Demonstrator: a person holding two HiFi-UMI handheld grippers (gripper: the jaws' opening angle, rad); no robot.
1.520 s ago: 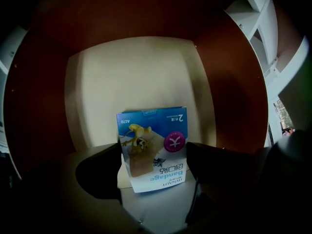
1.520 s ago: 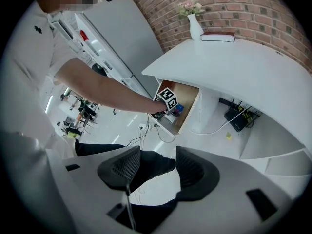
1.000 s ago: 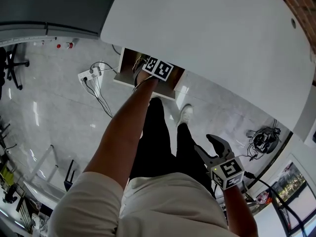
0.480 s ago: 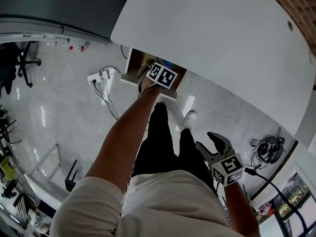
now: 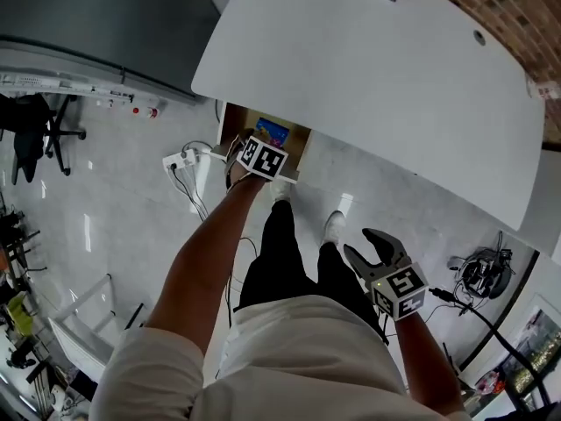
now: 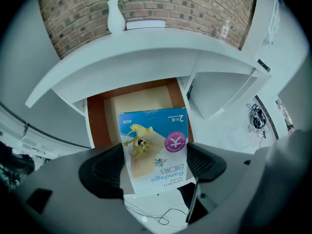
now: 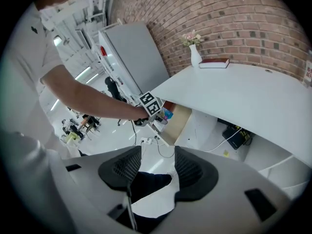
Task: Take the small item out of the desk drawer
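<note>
My left gripper (image 6: pixel 155 165) is shut on a small blue and white bandage box (image 6: pixel 155 147), held above the open wooden drawer (image 6: pixel 141 101) under the white desk (image 6: pixel 146 48). From the head view the box (image 5: pixel 272 133) shows as a blue patch over the drawer (image 5: pixel 294 147), just past the left gripper's marker cube (image 5: pixel 262 158). My right gripper (image 7: pixel 155 168) is open and holds nothing; it hangs low by the person's right side (image 5: pixel 379 254), away from the desk. The drawer's inside looks bare around the box.
The white desk top (image 5: pixel 377 86) carries a white vase (image 7: pixel 195 56) and a red book (image 7: pixel 214 62) by the brick wall. A power strip with cables (image 5: pixel 180 160) lies on the floor left of the drawer. More cables (image 5: pixel 478 270) lie at the right.
The left gripper has drawn back toward the drawer's front, and the blue box now shows in it above the drawer. The right gripper stays low and open.
</note>
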